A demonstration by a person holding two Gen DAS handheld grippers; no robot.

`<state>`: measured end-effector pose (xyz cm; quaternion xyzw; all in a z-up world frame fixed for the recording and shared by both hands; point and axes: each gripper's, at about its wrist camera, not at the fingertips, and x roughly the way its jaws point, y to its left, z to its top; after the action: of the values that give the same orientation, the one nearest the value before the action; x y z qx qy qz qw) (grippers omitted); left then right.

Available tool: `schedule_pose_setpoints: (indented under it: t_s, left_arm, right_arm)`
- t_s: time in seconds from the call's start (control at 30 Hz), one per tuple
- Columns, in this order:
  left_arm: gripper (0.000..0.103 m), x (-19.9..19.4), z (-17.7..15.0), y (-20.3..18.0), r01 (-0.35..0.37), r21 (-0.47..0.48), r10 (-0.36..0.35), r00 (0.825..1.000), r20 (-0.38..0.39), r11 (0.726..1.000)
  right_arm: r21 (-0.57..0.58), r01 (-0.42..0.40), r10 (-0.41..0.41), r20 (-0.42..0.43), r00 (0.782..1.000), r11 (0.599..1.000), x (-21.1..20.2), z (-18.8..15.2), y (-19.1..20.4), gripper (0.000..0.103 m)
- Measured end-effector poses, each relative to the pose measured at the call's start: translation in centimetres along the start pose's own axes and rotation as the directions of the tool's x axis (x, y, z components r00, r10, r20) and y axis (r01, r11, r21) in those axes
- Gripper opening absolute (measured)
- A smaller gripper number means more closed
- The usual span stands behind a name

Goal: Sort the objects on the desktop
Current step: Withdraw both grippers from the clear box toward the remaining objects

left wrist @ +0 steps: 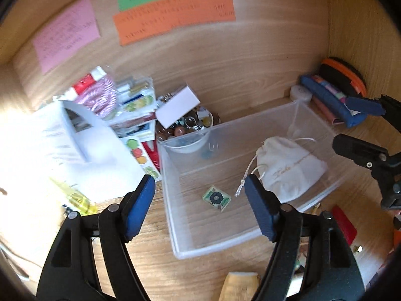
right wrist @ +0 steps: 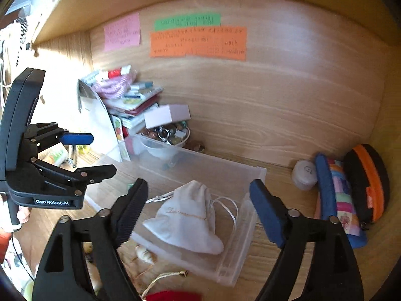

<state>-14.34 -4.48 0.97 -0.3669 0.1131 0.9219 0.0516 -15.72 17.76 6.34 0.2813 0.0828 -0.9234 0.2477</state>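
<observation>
**Both grippers spread wide over the clear bin**

I hold my left gripper (left wrist: 200, 200) above the near end of the clear plastic bin (left wrist: 175, 225), its blue pads far apart and gripping nothing. Between them, on the bin's floor, lies a small green square tile (left wrist: 216, 198) with a dark flower on it. Just to its right, also inside the bin, sits the white drawstring pouch (left wrist: 288, 168), its cord trailing toward the tile.

My right gripper (right wrist: 198, 210) hangs over the same pouch (right wrist: 185, 220), fingers wide apart and empty, touching nothing.

Behind the bin's far left corner stands a white bowl (left wrist: 188, 145) heaped with keyrings and small trinkets, a white box (left wrist: 178, 107) tilted on top of it. To its left is a stack of booklets and papers (left wrist: 135, 110). Against the right wall lean a blue pencil case (right wrist: 333, 200) and an orange-and-black pouch (right wrist: 368, 183), a small white round container (right wrist: 304, 174) just beside them. Pink (right wrist: 122, 32), green (right wrist: 187, 21) and orange (right wrist: 198, 42) paper notes are stuck to the wooden back panel.
</observation>
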Motion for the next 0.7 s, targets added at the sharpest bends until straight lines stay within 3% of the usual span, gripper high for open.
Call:
schedule_pose_setpoints:
  t_s: [0.07,0.13,0.17,0.43,0.7]
  left_arm:
    - [0.076,-0.9,-0.2,-0.3,-0.015,-0.004,0.015,1.0,0.025,1.0]
    - [0.092,-2.3,-0.7,-0.2,-0.031,-0.01,0.031,0.998,0.054,0.999]
    - [0.094,-2.8,-0.9,-0.3,-0.037,-0.013,0.037,0.997,0.074,0.999]
    - [0.095,-8.3,-4.7,0.0,-0.035,-0.043,0.041,0.989,0.145,0.998]
    - [0.096,-10.5,-8.9,-0.7,-0.012,-0.086,0.024,0.99,0.138,0.996]
  right_arm:
    - [0.0,0.001,-0.001,0.019,1.0,1.0,-1.3,-0.1,0.3,0.083]
    - [0.003,-0.007,0.007,0.04,0.999,1.0,-2.8,-0.4,0.9,0.083]
    - [0.003,-0.007,0.007,0.048,0.999,1.0,-3.3,-0.6,1.1,0.083]
    - [-0.006,0.021,-0.02,0.094,0.995,1.0,-7.9,-3.4,3.0,0.085]
    - [-0.011,0.058,-0.056,0.108,0.993,0.998,-11.2,-6.7,4.4,0.085]
